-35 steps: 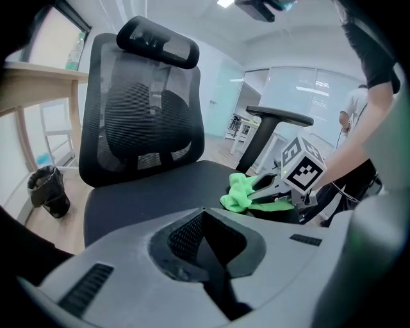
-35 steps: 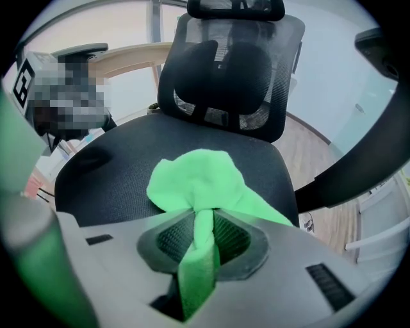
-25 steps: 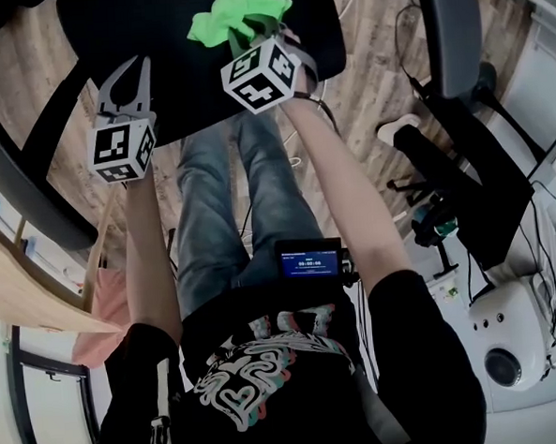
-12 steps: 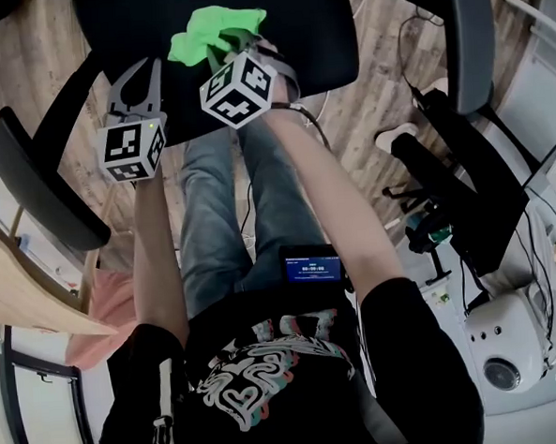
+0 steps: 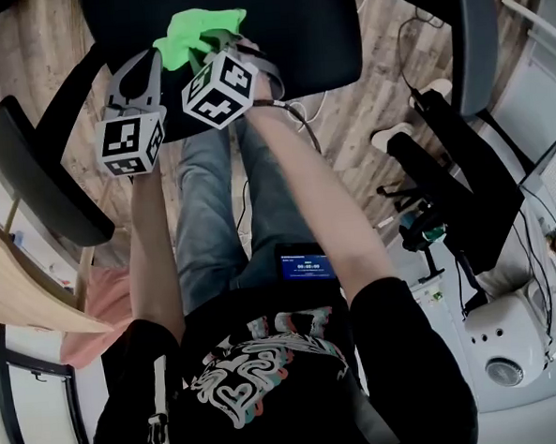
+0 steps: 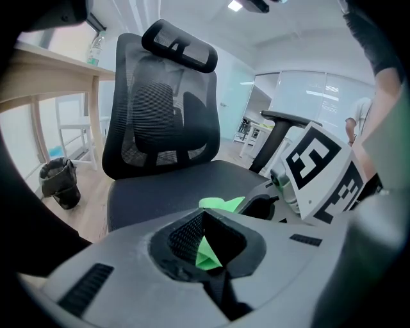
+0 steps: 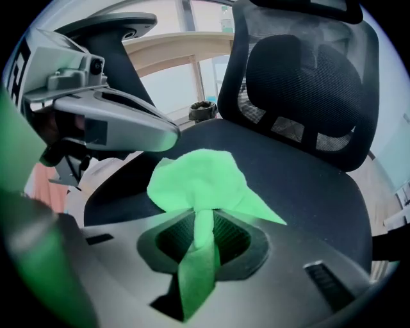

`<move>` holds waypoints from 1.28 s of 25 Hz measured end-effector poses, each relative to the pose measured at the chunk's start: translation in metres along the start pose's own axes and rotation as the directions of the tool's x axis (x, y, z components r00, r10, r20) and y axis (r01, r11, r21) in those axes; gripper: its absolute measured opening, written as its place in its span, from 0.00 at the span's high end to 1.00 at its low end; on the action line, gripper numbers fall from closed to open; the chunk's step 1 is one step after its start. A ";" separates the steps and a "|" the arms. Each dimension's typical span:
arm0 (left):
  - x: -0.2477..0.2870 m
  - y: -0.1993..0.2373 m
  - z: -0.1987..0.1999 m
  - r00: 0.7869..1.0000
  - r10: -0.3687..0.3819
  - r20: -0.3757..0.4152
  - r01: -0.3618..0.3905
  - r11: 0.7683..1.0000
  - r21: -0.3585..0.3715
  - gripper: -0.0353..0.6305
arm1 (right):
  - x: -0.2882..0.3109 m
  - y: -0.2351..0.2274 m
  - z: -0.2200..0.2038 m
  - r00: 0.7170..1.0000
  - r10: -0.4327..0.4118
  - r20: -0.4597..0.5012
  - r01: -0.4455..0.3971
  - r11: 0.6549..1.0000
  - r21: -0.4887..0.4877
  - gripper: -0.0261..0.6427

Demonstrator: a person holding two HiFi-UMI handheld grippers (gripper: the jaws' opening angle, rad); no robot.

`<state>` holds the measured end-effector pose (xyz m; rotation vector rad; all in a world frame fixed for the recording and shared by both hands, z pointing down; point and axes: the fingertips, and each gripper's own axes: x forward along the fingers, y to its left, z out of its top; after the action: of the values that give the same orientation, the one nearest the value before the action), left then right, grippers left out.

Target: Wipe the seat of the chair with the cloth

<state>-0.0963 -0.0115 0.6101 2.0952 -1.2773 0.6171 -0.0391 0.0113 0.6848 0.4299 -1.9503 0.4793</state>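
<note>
My right gripper (image 7: 204, 225) clamped on crumpled green cloth (image 7: 197, 179), black padded chair seat (image 7: 307, 192) beneath it, left gripper (image 6: 204, 214) alongside, closed, empty.

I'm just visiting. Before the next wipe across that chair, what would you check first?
1. Grip: the right gripper is shut on the green cloth: ok.
2. Contact: the cloth looks spread on the chair seat: ok.
3. Other tool: the left gripper is shut and empty: ok.
4. Clear path: not ok, the left gripper stands close beside the cloth.
5. Dirt on the seat: cannot tell.
</note>
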 end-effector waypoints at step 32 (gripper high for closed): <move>0.007 -0.007 0.003 0.999 -0.038 -0.012 0.038 0.998 0.052 0.94 | -0.002 -0.008 -0.018 1.000 0.013 0.019 -0.012 0.999 -0.038 0.83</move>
<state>-0.0863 -0.0154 0.6109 2.1509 -1.2246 0.6513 -0.0201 0.0136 0.6916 0.3993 -1.9781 0.4469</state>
